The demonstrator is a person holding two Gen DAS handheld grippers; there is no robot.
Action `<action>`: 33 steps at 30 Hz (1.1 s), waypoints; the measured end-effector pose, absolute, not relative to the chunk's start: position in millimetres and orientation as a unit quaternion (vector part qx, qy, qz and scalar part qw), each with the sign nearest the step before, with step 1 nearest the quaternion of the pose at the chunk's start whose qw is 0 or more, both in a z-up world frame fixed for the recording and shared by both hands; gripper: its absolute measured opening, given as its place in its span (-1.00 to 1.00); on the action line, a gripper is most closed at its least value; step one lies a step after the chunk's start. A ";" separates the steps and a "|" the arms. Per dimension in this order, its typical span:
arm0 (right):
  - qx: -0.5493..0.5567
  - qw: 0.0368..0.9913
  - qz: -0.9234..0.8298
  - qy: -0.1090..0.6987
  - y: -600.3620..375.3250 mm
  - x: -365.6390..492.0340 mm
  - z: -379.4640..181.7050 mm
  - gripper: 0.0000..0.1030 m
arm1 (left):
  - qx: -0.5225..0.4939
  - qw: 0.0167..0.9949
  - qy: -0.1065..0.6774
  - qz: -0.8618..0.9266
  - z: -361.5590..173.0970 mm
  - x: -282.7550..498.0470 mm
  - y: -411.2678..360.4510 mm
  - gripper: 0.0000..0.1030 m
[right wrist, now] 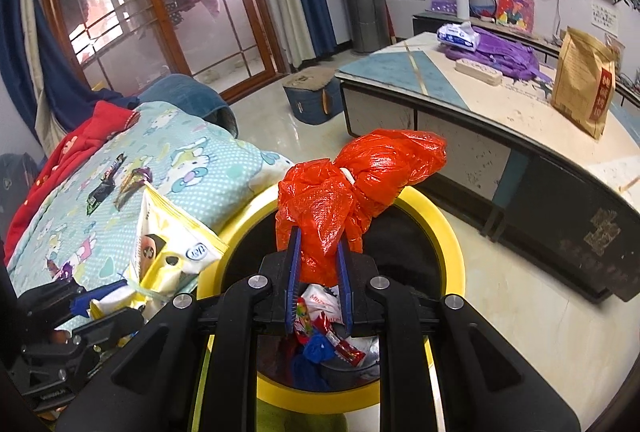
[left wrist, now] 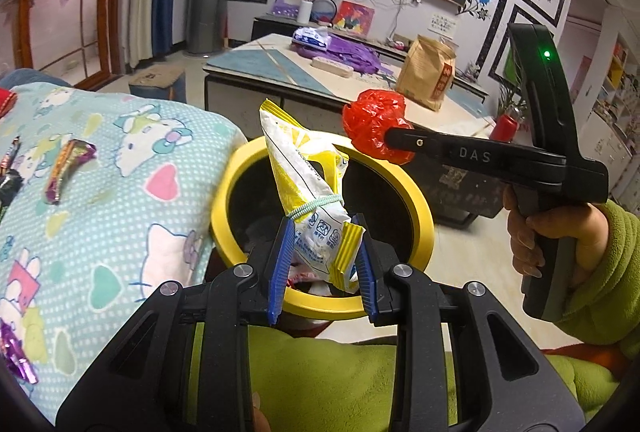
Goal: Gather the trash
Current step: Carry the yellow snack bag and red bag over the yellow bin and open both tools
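The left claw (left wrist: 322, 264) is clenched on a white-and-yellow snack bag (left wrist: 310, 187), its blue pads pinching the bag's lower end while the rest stands up out of the jaws toward the frame's centre, a thin green band looped round its middle. Directly behind and below the bag sits the bin (left wrist: 420, 207), a black pail with a yellow rim, so the bag hangs over its near edge. In the right wrist view the right claw (right wrist: 319, 274) is nearly closed and grips the tail of a knotted red bag (right wrist: 360, 187), which bulges up and to the right above the jaws, over the bin's (right wrist: 448, 232) mouth. Wrappers and a blue scrap lie inside the bin at lower centre. From the left wrist view the right claw (left wrist: 394, 143) reaches in from the right edge, held by a hand (left wrist: 536, 232) in a green sleeve, with the red bag (left wrist: 376, 125) at its tip above the bin's far rim. At left lies a patterned blanket (left wrist: 120, 191) with candy wrappers (left wrist: 66, 167) scattered on it. Beyond the bin, in the upper right, stands a table (left wrist: 280, 67) carrying a brown paper bag (left wrist: 430, 71) and purple cloth (left wrist: 352, 53).
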State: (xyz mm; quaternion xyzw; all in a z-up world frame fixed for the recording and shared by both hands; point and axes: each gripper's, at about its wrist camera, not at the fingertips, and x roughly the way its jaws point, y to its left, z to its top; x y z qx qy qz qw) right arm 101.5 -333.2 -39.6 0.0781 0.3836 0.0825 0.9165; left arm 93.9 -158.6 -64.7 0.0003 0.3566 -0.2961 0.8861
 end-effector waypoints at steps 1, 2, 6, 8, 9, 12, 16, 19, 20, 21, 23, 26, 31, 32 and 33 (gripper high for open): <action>0.080 0.915 0.081 0.387 -334.4 102.6 -41.8 -0.69 | 0.001 0.885 0.359 -0.297 -65.3 95.1 -159.6 -0.56; 0.083 0.913 0.081 0.390 -335.3 103.6 -43.6 -0.69 | 0.000 0.884 0.362 -0.297 -66.7 96.4 -160.5 -0.55; 0.087 0.908 0.079 0.403 -336.3 106.5 -49.7 -0.69 | -0.001 0.878 0.374 -0.300 -72.4 103.2 -164.9 -0.55; 0.091 0.905 0.077 0.409 -338.4 108.0 -53.3 -0.69 | -0.003 0.874 0.381 -0.301 -75.7 105.4 -166.8 -0.55; 0.093 0.903 0.077 0.412 -339.1 108.3 -55.3 -0.69 | -0.003 0.873 0.384 -0.302 -76.5 106.2 -168.7 -0.55; 0.102 0.898 0.075 0.422 -342.2 110.2 -60.9 -0.69 | -0.009 0.867 0.394 -0.303 -81.3 113.0 -171.5 -0.55; 0.112 0.893 0.077 0.429 -343.8 112.3 -65.7 -0.69 | -0.016 0.861 0.407 -0.304 -86.2 121.5 -176.0 -0.55; 0.114 0.890 0.082 0.433 -342.0 113.7 -68.2 -0.69 | -0.021 0.856 0.419 -0.303 -90.8 127.8 -176.2 -0.55; 0.115 0.889 0.084 0.435 -341.4 114.2 -69.4 -0.69 | -0.021 0.855 0.421 -0.303 -91.9 128.6 -176.5 -0.55; 0.116 0.889 0.084 0.436 -341.3 114.6 -70.3 -0.69 | -0.022 0.853 0.424 -0.303 -93.4 130.0 -177.2 -0.55; 0.119 0.886 0.087 0.439 -341.4 115.8 -72.6 -0.67 | -0.023 0.851 0.428 -0.303 -95.3 131.4 -177.7 -0.54; 0.126 0.884 0.085 0.442 -343.4 116.7 -75.9 -0.64 | -0.026 0.849 0.434 -0.301 -98.7 134.1 -179.5 -0.53; 0.143 0.880 0.081 0.445 -348.0 118.2 -79.3 -0.47 | -0.032 0.848 0.435 -0.300 -100.4 136.1 -175.5 -0.29; 0.148 0.880 0.079 0.444 -349.6 118.2 -79.7 -0.42 | -0.033 0.849 0.433 -0.300 -99.6 135.8 -175.0 -0.09; 0.151 0.880 0.077 0.444 -351.6 118.2 -79.9 -0.41 | -0.034 0.851 0.430 -0.300 -98.4 135.5 -174.2 -0.03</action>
